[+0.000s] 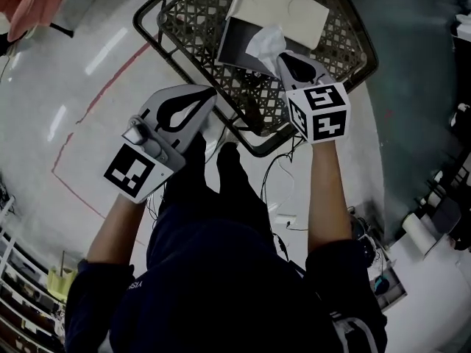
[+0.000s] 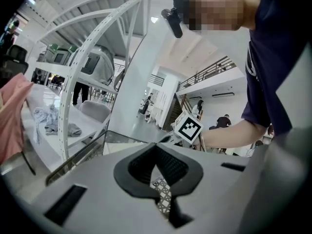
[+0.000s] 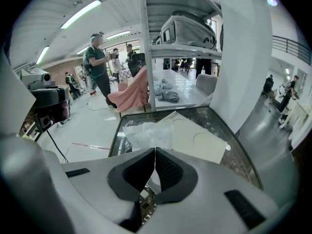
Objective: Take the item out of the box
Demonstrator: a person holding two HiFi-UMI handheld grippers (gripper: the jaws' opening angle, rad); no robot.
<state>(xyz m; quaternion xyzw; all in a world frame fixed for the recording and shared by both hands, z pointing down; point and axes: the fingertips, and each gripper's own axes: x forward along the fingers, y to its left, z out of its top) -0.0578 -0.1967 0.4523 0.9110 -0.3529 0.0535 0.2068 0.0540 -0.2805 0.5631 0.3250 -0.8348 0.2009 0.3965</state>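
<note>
Right gripper (image 3: 155, 150): the jaws are seen brought together at the tips. A white sheet (image 3: 146, 133) lies crumpled directly against those tips. It is judged to be pinched by its near edge, though the actual bite is not plainly shown. Whether the sheet is tissue or thin film cannot be told.

In the head view the right gripper (image 1: 280, 56) is placed at the near end of the box (image 1: 280, 9), touching the sheet (image 1: 265, 44). The sheet stands up out of the dark opening of the box, with its free end toward this gripper and its root in the box beyond. The withdrawal is therefore judged to run up and back toward the person, along the length of the sheet.

Left gripper (image 2: 156, 145): the jaws are closed and nothing is held; only wire mesh is seen through the gap. It is held at the near rim of the wire basket (image 1: 193, 22), well apart from the sheet, so the right gripper is the nearer.

The box is lying slantwise inside the basket, with a cream flap folded back at its far side. No other contents are seen in the basket.
</note>
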